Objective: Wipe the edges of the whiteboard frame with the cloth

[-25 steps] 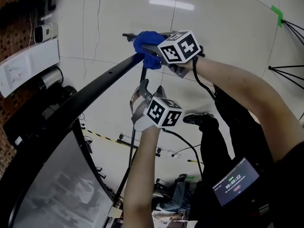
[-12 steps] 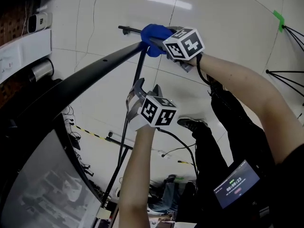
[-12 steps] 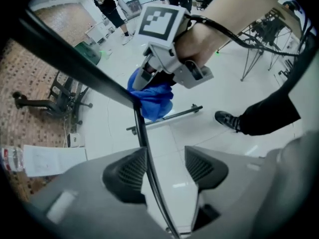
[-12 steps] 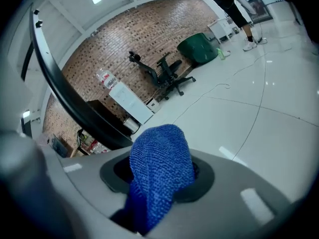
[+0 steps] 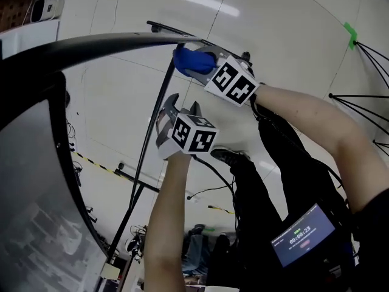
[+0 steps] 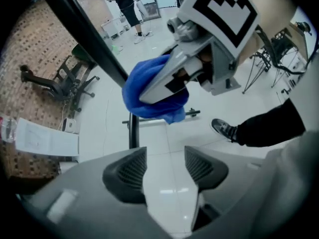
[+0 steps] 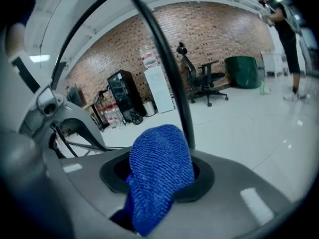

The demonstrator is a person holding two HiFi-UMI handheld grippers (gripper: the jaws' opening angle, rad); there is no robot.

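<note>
The right gripper [image 5: 203, 66] held a blue cloth [image 5: 189, 60] against the black frame [image 5: 109, 41].
Its two grey jaws were squeezed shut on the cloth, which looked soft and bumpy like a knitted towel and was bunched into a round lump. The cloth sat at the end of the frame's thin, smooth top bar. The left gripper [image 5: 182, 106] hung just below it and pointed at the floor [image 5: 292, 23]. Its dark ribbed pads [image 6: 130, 169] were apart, with nothing between them. Each gripper had a white cube [image 5: 231, 81] with black squares. The board [image 5: 36, 224] inside the frame was grey and shiny. The floor was pale, glossy tile.
</note>
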